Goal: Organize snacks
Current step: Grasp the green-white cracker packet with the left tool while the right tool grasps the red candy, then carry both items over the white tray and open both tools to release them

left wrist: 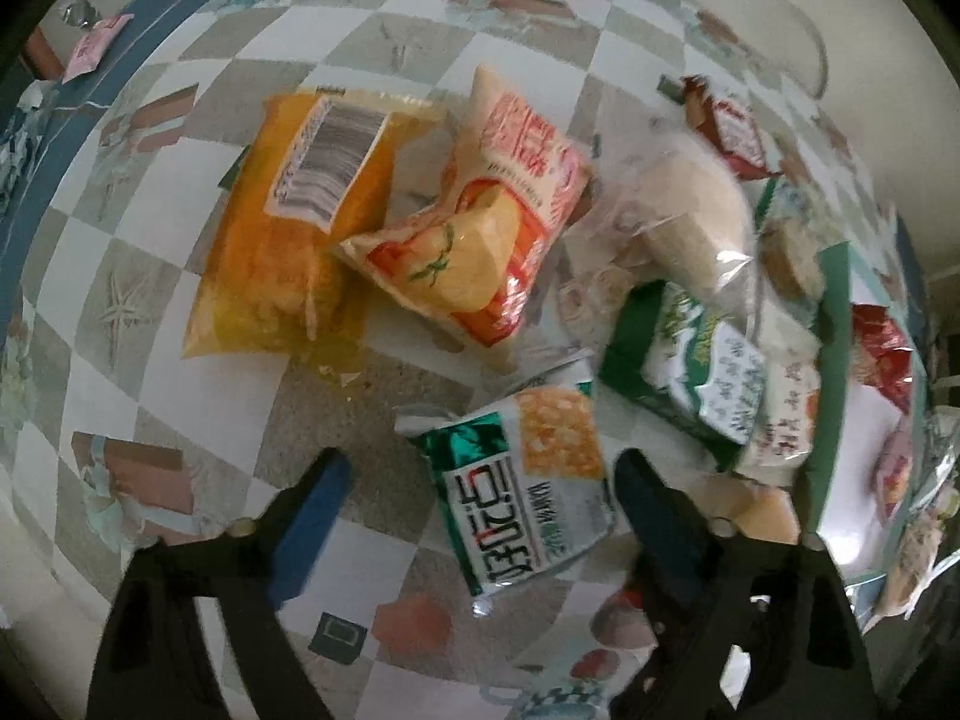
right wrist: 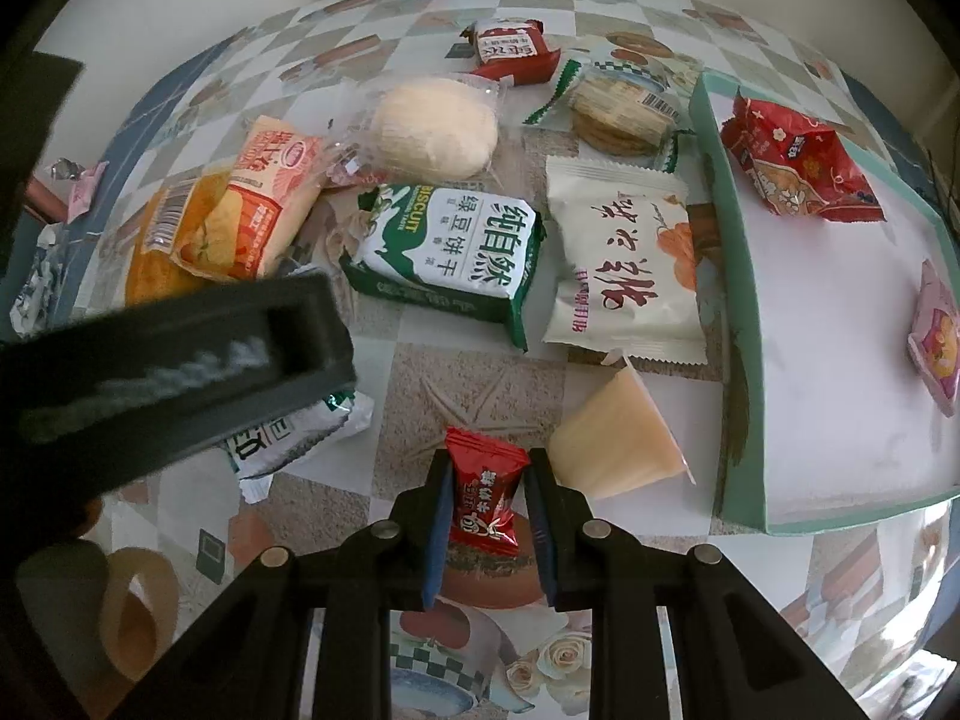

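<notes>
1. The right gripper [right wrist: 487,483] points down at the bench [right wrist: 480,384], its fingers [right wrist: 437,516] closed on a small red candy packet [right wrist: 486,501].
2. The left gripper [left wrist: 483,480] hangs with fingers [left wrist: 315,516] wide, a green-and-white snack packet [left wrist: 528,480] lying between them, untouched.
3. A teal tray [right wrist: 735,276] to the right holds a red snack bag [right wrist: 798,162] and a pink packet [right wrist: 936,342].
4. More snacks lie loose beside it, including a green biscuit pack [right wrist: 447,252].

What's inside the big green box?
The green box holds a red snack packet near the back and a pink packet at the right side. The rest looks bare white, but the picture edge hides its far right.
</notes>
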Motion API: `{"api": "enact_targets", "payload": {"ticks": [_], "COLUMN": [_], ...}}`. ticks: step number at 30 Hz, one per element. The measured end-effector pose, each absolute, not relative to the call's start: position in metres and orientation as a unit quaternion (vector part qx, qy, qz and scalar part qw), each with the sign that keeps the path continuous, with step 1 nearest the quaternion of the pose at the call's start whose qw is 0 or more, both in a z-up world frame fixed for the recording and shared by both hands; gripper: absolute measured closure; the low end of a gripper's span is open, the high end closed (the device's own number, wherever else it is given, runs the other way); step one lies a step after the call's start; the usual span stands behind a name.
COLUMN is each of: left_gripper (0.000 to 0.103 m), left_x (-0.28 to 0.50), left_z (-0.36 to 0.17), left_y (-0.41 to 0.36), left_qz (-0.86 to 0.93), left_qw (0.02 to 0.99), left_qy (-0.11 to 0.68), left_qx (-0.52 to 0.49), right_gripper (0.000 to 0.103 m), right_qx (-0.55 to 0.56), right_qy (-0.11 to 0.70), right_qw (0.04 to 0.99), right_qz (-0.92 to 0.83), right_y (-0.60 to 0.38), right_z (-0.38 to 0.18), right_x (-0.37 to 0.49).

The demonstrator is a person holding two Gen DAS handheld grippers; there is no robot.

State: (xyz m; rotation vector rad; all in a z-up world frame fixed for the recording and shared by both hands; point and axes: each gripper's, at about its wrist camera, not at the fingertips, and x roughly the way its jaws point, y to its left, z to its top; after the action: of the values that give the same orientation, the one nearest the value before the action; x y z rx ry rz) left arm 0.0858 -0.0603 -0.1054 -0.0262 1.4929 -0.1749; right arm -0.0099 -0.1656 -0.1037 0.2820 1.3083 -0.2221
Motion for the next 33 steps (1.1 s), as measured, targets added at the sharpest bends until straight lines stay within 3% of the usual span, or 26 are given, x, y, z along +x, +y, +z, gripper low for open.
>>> {"api": "enact_targets", "payload": {"ticks": [9, 12, 16, 33], "left_gripper": [0.035, 0.051, 0.051, 0.051], "left_x": [0.076, 0.074, 0.073, 0.061], "left_z": [-0.102, -0.101, -0.098, -0.051], "left_y": [-0.049, -0.05, -0.046, 0.001], "left_qz": [-0.078, -0.071, -0.079, -0.099], "left_qw": [0.737, 0.744, 0.742, 0.771], "left_qy": [0.671, 0.664, 0.666, 0.627], "left_qx": [0.009, 0.03, 0.009, -0.045], "right_gripper": [0.074, 0.077, 0.081, 0.081], "right_qx": [0.093, 0.094, 0.113, 0.151], "right_qy": [0.608, 0.608, 0.603, 0.534], "right_qw": [0.781, 0.782, 0.783, 0.825], "right_qz": [-0.104, -0.103, -0.105, -0.103], "right_y": [-0.146, -0.144, -0.148, -0.158], "right_z": [-0.105, -0.104, -0.104, -0.06], "right_x": [-0.008, -0.008, -0.009, -0.017]}}
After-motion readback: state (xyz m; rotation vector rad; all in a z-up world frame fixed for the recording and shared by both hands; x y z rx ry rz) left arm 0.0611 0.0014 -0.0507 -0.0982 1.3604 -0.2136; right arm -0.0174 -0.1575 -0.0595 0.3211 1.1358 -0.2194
